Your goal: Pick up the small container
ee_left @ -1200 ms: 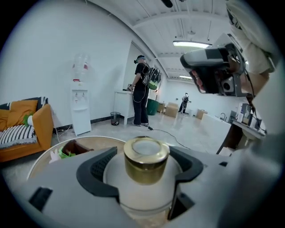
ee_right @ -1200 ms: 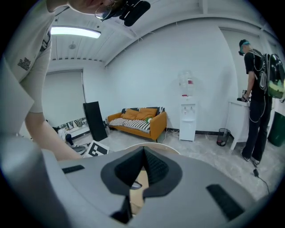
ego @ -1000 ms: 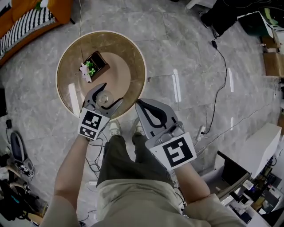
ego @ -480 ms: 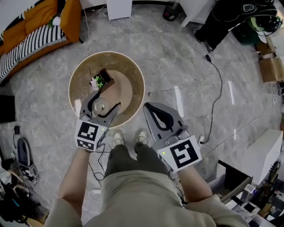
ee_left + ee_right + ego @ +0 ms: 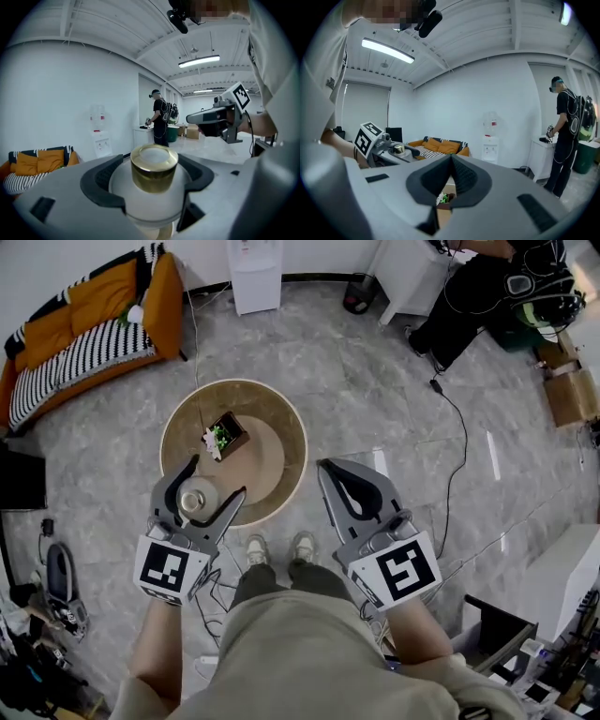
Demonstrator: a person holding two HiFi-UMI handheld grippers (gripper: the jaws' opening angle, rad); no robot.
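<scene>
The small container (image 5: 152, 185) is a round white jar with a gold lid. My left gripper (image 5: 208, 482) is shut on it and holds it upright in the air, above the near left edge of the round table (image 5: 284, 427); from above the jar (image 5: 195, 498) shows between the jaws. In the right gripper view the same jar (image 5: 398, 149) is seen far off at the left. My right gripper (image 5: 337, 472) hangs shut and empty to the right of the table, its jaws pressed together (image 5: 451, 161).
A small dark box with a green plant (image 5: 224, 435) sits on the table. An orange and striped sofa (image 5: 84, 315) stands at the back left, a water dispenser (image 5: 254, 268) at the back. A cable (image 5: 459, 446) runs over the floor at right. A person (image 5: 159, 117) stands by the far wall.
The left gripper has lifted the jar off the table and drawn it back toward me. The head camera has risen, so the table looks smaller and farther.
</scene>
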